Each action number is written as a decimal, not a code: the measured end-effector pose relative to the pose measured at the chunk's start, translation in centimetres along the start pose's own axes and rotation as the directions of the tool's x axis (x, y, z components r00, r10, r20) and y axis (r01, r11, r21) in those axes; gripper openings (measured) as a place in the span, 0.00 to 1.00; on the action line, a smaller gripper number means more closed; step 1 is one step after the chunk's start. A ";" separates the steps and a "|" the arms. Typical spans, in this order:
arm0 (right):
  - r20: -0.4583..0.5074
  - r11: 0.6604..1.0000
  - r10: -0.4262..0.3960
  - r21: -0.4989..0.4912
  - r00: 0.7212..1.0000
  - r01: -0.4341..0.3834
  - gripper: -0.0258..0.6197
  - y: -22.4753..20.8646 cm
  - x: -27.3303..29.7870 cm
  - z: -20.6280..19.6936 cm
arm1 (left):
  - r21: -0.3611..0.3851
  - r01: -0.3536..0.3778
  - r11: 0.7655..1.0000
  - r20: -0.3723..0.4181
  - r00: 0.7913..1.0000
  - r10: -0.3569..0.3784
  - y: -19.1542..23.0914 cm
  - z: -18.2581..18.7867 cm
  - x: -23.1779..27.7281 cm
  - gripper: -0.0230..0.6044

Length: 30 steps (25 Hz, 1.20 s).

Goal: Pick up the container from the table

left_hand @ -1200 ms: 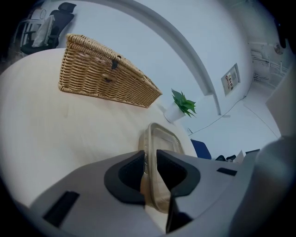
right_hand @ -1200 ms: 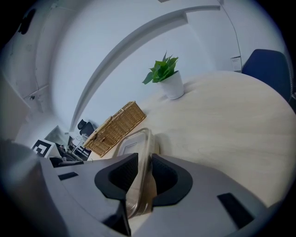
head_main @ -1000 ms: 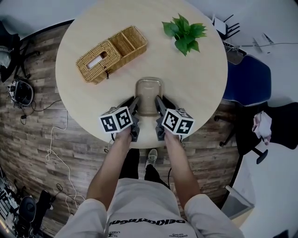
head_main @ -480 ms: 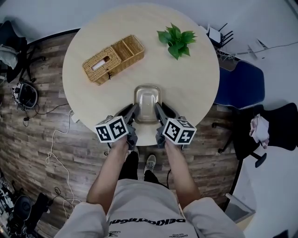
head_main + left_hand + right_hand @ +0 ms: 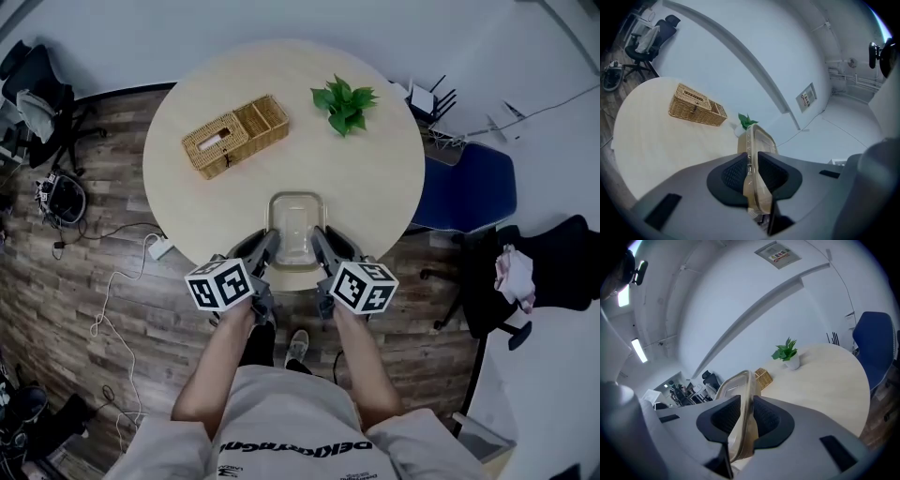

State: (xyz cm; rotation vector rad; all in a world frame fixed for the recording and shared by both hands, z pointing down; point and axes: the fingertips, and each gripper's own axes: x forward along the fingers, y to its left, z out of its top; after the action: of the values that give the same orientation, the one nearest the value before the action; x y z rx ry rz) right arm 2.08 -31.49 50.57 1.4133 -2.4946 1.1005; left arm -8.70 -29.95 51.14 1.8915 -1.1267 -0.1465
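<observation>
Container (image 5: 761, 140) edge-on in gripper views

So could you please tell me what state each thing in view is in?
container: lid on, held above the table between both grippers.
left gripper: shut on the container's rim.
right gripper: shut on the container's opposite rim.
wicker basket: resting on the table, untouched.
potted plant: upright on the table.

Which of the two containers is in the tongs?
The clear rectangular plastic container, gripped on both sides by the left tongs and right tongs; the woven wicker basket sits apart on the round table.
</observation>
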 end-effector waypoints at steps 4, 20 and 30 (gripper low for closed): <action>0.030 0.999 0.029 -0.039 0.999 -0.028 0.21 2.3 -3.4 0.8 | 0.024 0.016 1.000 0.036 0.999 -0.017 -2.9 -0.2 -2.8 0.16; 0.081 0.988 0.128 -0.092 0.988 -0.120 0.21 8.9 -13.4 0.2 | 0.127 0.041 0.991 0.104 0.993 -0.055 -10.4 -2.8 -12.5 0.16; 0.080 0.983 0.144 -0.125 0.986 -0.133 0.21 11.2 -16.7 -0.9 | 0.166 0.049 0.985 0.099 0.993 -0.066 -12.3 -4.1 -15.9 0.16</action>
State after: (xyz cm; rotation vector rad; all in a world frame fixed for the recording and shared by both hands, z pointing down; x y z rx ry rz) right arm 2.84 -15.31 38.63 1.3018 -2.7076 0.9092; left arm -7.87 -13.17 39.28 2.0832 -1.1848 -0.1919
